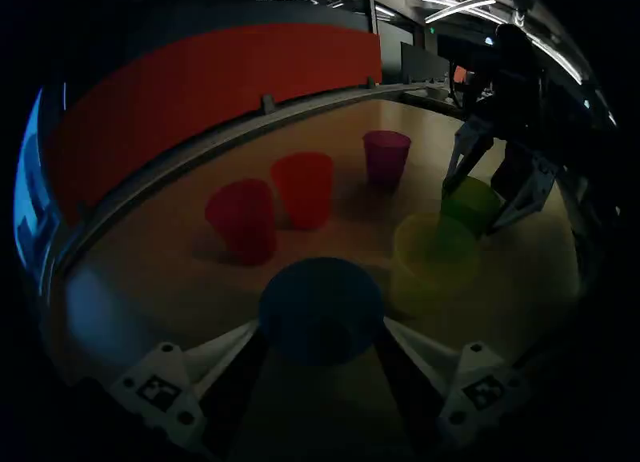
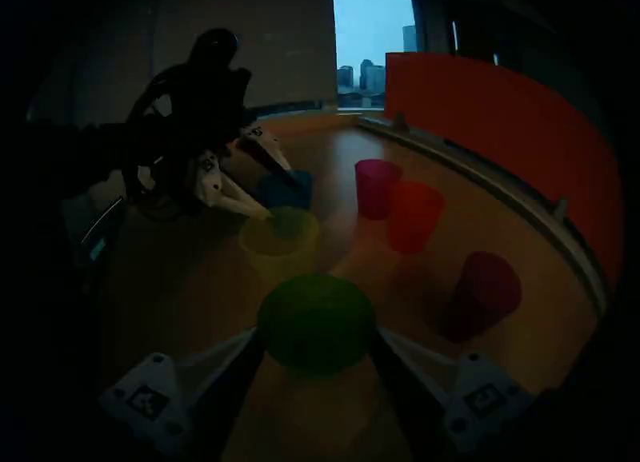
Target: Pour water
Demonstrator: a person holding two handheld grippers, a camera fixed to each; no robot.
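Dim wooden tabletop point(image 1: 160, 286) bearing plastic cups. The left gripper point(image 1: 320, 324) is closed on a blue plastic cup point(image 1: 320, 302), both fingers pressing its sides. The right gripper point(image 2: 316, 334) clasps a green plastic cup point(image 2: 316, 318) in the same way. A translucent yellow cup point(image 1: 436, 250) stands upright between the two held cups, near both. A crimson cup point(image 1: 242, 220), an orange-red cup point(image 1: 302, 189) and a purple cup point(image 1: 386, 157) stand in a row alongside the red partition panel point(image 1: 200, 86). Whether any cup contains water cannot be told in this light.
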